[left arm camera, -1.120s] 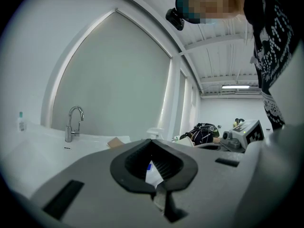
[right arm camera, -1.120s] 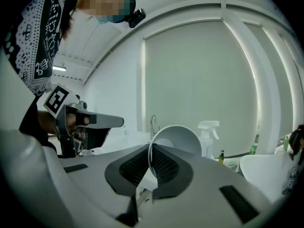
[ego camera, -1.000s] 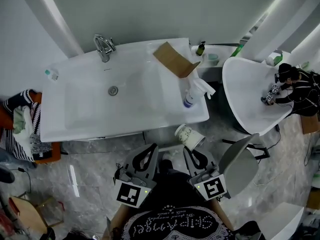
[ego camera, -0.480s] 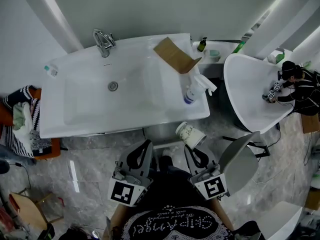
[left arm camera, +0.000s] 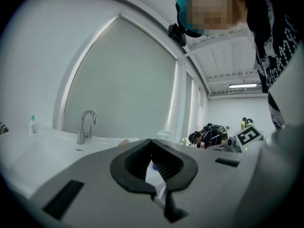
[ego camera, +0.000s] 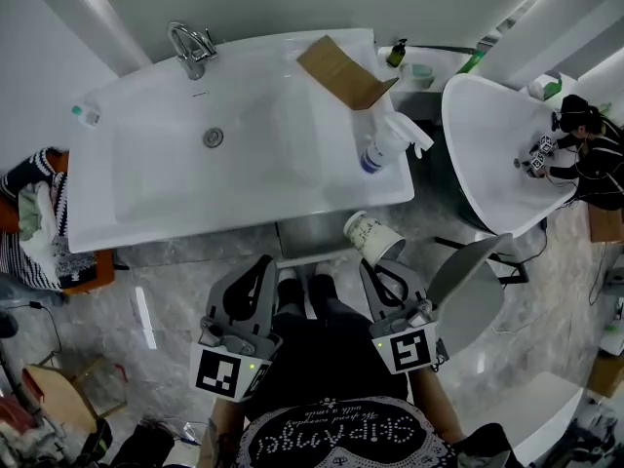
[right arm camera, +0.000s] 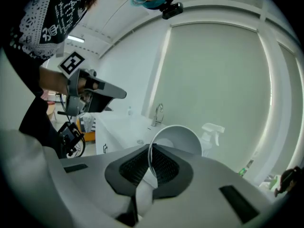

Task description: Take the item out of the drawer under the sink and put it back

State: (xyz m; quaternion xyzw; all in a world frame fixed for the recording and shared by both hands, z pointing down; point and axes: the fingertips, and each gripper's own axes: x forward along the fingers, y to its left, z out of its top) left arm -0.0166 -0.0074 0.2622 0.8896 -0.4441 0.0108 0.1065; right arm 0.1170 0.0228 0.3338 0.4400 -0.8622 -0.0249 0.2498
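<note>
Ribbed fingers, pinched paper cup (white, round-mouthed)

The white sink top carries a tap at twelve o'clock of its basin, a cardboard piece at two, a spray bottle at three, and a small bottle at ten.

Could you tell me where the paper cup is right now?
In the head view the paper cup hangs right of centre, just off the front edge of the sink counter near the spray bottle, its rim pinched in the right gripper.
</note>
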